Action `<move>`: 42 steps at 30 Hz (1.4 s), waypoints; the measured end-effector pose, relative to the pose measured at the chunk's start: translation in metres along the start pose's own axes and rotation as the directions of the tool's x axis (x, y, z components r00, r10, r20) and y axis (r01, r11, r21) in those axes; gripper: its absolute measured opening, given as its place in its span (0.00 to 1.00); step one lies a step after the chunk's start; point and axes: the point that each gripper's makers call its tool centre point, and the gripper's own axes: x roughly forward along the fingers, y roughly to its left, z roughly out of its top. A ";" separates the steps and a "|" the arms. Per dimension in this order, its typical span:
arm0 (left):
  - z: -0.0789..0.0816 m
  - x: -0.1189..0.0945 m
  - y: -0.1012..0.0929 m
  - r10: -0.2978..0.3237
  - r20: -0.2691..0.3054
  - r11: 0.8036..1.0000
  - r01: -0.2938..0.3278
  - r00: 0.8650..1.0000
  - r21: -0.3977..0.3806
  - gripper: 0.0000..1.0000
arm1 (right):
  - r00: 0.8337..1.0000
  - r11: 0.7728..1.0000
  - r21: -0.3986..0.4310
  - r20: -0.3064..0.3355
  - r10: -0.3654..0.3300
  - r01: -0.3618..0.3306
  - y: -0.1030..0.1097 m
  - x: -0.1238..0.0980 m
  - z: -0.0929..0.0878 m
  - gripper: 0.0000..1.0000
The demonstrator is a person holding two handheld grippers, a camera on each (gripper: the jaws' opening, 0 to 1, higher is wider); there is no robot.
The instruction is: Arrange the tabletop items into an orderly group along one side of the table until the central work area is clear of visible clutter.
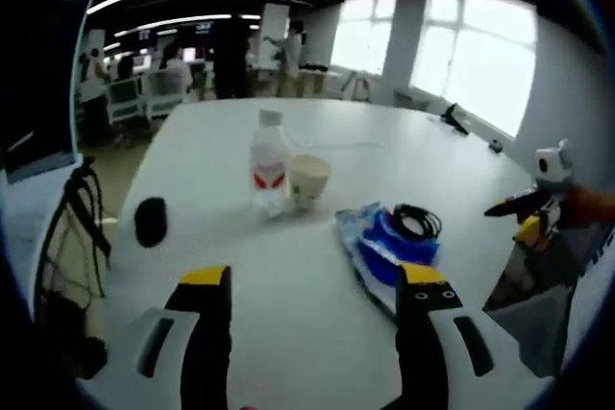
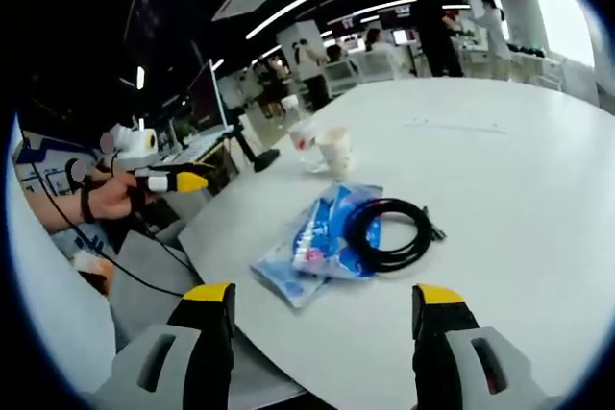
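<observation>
White table (image 1: 317, 333) bare beyond blue packet (image 2: 317, 242) near its edge; both grippers' jaws apart, empty.

A clear water bottle (image 1: 269, 162) with a red label stood upright on the white tabletop (image 1: 317, 333), a paper cup (image 1: 309, 180) just beside it. Nearer lay a flat blue plastic packet (image 2: 317, 240), with a coiled black cable (image 2: 389, 233) resting partly on it. A small black puck-shaped object (image 1: 151, 221) sat apart near the edge.

Glossy, seemingly plastic packet (image 2: 312, 247); matt table (image 2: 509, 170)
</observation>
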 end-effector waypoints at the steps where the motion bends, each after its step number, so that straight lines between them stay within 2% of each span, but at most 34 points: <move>1: 0.000 -0.001 -0.002 -0.001 0.002 1.000 0.001 1.000 -0.001 0.70 | 1.000 1.000 0.003 0.001 0.000 0.000 -0.001 0.001 0.001 0.76; 7: 0.000 -0.006 -0.003 -0.006 0.004 1.000 0.006 1.000 0.003 0.71 | 1.000 0.998 0.059 0.030 -0.004 0.002 -0.008 0.008 0.009 0.73; 15: -0.002 -0.012 -0.015 -0.015 -0.007 1.000 0.015 1.000 0.015 0.71 | 1.000 0.996 0.085 -0.010 -0.009 0.010 -0.020 0.026 0.002 0.69; 18: -0.001 -0.013 -0.013 -0.010 -0.002 1.000 0.010 1.000 0.008 0.71 | 1.000 0.983 0.182 0.029 0.001 -0.006 -0.024 0.034 0.006 0.68; 22: -0.002 -0.018 -0.017 -0.011 -0.007 1.000 0.011 1.000 0.013 0.72 | 0.999 0.974 0.228 0.046 0.003 -0.014 -0.031 0.044 0.009 0.65; 28: -0.002 -0.025 -0.012 0.000 -0.004 1.000 0.000 1.000 0.014 0.73 | 1.000 0.967 0.253 0.014 0.005 -0.009 -0.033 0.059 0.015 0.62; 32: 0.000 -0.028 -0.012 0.005 0.006 1.000 -0.005 1.000 0.018 0.75 | 1.000 0.959 0.282 0.008 0.018 -0.020 -0.024 0.071 0.022 0.60; 42: 0.002 -0.039 -0.013 0.001 0.017 1.000 -0.002 1.000 0.027 0.75 | 0.998 0.955 0.297 -0.062 0.023 -0.003 -0.033 0.113 0.024 0.54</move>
